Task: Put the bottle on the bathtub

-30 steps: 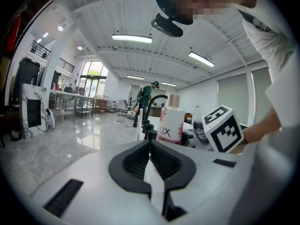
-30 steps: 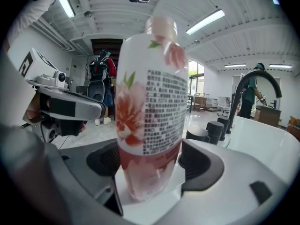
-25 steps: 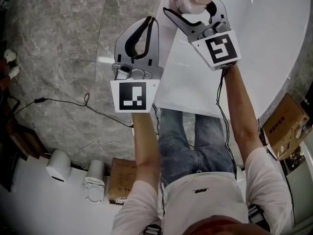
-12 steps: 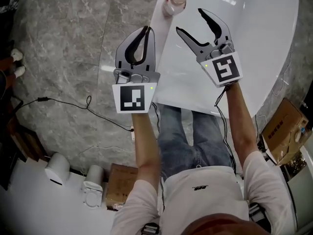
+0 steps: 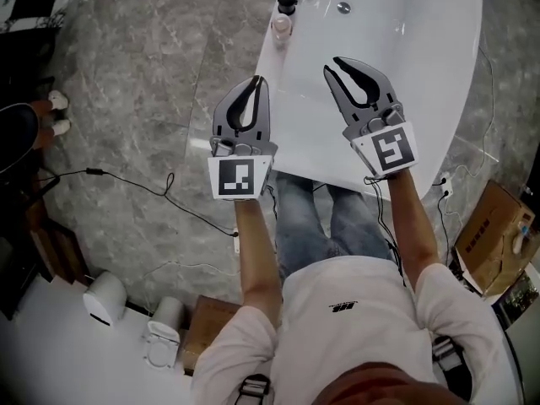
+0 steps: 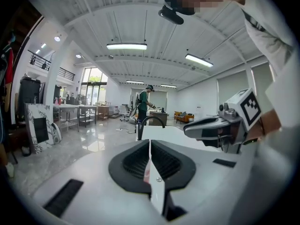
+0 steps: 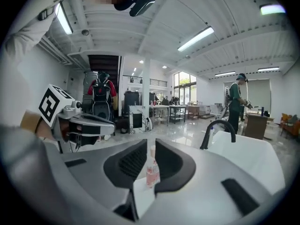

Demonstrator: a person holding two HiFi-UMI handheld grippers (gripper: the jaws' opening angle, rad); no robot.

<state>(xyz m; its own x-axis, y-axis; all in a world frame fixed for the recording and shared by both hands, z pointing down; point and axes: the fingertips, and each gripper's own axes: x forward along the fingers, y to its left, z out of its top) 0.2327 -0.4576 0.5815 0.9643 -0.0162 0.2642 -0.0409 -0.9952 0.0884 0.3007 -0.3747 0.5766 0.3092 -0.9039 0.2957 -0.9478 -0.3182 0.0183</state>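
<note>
The pink bottle [image 5: 281,25] with a beige cap stands upright on the rim of the white bathtub [image 5: 405,66], near the black faucet [image 5: 288,3]. Both grippers hang well back from it. My left gripper [image 5: 257,81] is shut and empty, over the tub's left edge. My right gripper [image 5: 331,64] is over the tub basin; its jaws have just been closing, and a narrow gap with nothing in it is left. In the right gripper view the bottle [image 7: 152,171] shows far off through that gap between the right gripper's [image 7: 150,144] jaws. The left gripper's [image 6: 150,142] jaws meet in its own view.
Grey marble floor lies left of the tub, with a black cable [image 5: 143,188] across it. White appliances [image 5: 105,298] and a cardboard box [image 5: 211,319] sit near my feet; another box [image 5: 494,226] is at the right. A person in green [image 7: 236,102] stands far off behind the faucet [image 7: 216,128].
Both grippers have risen and drawn back from the bottle, which stays on the tub rim. The right jaws went from wide open around the bottle to nearly closed.
</note>
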